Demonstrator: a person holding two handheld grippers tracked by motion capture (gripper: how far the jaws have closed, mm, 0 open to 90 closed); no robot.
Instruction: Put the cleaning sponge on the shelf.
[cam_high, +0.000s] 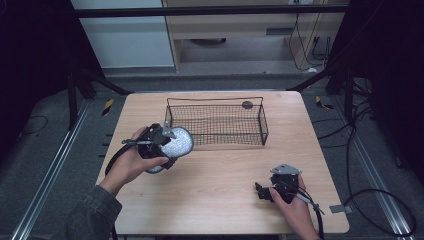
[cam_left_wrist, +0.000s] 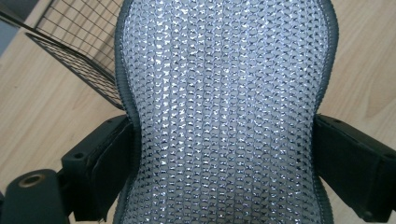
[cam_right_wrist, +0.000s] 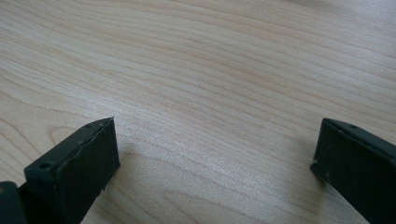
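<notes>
The left claw (cam_high: 167, 145) is clamped on a silver mesh pad (cam_left_wrist: 224, 116), gripped across its narrow waist by both jaws. The pad is held above the bench (cam_high: 220, 200), just beside the near-left corner of the wire basket (cam_high: 216, 122). The right claw (cam_high: 265, 192) is observed wide open, holding nothing, well apart from the basket, low over the bench.

Shoe insole (cam_left_wrist: 224, 116): woven mesh cloth, silvery-grey w/ glinting threads, rough, dark stitched edge. Left gripper (cam_left_wrist: 224, 158) jaws: matt black plastic, clamped on it. Basket (cam_high: 216, 125): thin black wire mesh, metal. Table (cam_right_wrist: 210, 70): pale wood-grain, smooth, slight sheen.
</notes>
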